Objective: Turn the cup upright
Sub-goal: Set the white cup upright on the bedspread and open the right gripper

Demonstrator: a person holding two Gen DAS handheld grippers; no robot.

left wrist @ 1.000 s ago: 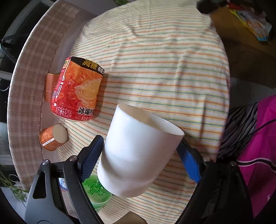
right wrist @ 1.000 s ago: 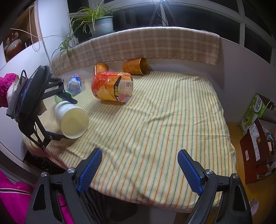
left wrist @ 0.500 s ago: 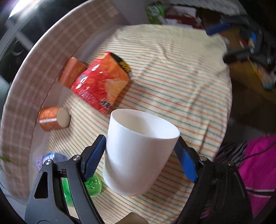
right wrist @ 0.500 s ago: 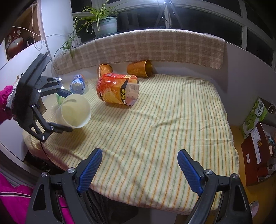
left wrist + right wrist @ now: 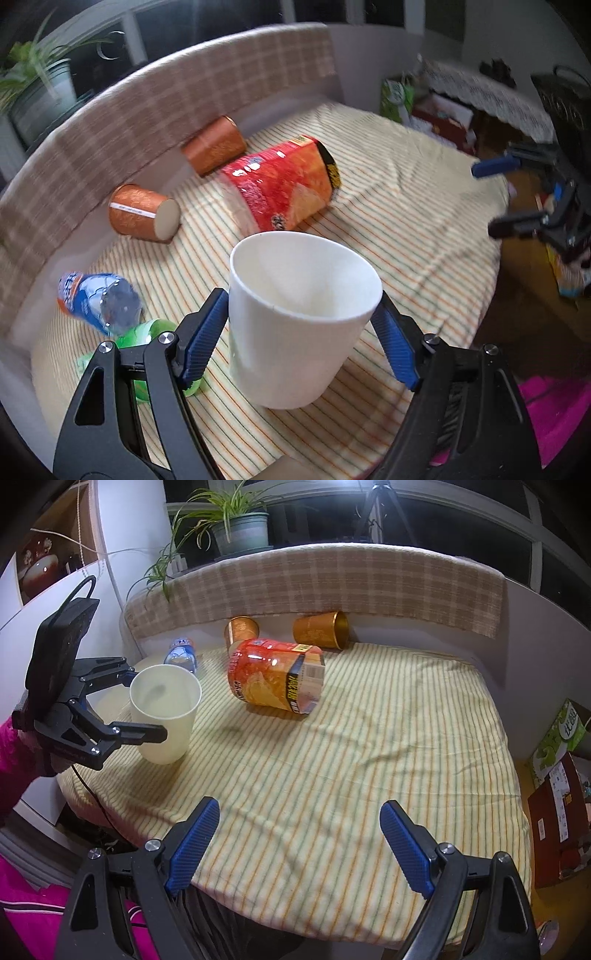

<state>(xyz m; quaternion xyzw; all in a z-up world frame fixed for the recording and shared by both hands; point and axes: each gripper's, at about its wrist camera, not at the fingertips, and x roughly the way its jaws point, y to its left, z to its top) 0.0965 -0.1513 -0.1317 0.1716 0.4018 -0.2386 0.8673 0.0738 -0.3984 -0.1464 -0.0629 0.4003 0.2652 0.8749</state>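
White cup (image 5: pixel 299 321) standing mouth-up, base on the striped cloth (image 5: pixel 406 236) at the counter's near-left corner, clamped between the blue pads of the left claw (image 5: pixel 301 332). Just behind: red snack canister (image 5: pixel 280 186) on its side, two orange cups (image 5: pixel 142 213) toppled beyond, water bottle (image 5: pixel 98 301) lying left. Right claw (image 5: pixel 299 845) spread wide, gripping nothing, over the front edge.

Dark windows (image 5: pixel 461 520) (night), potted plant (image 5: pixel 236 528)
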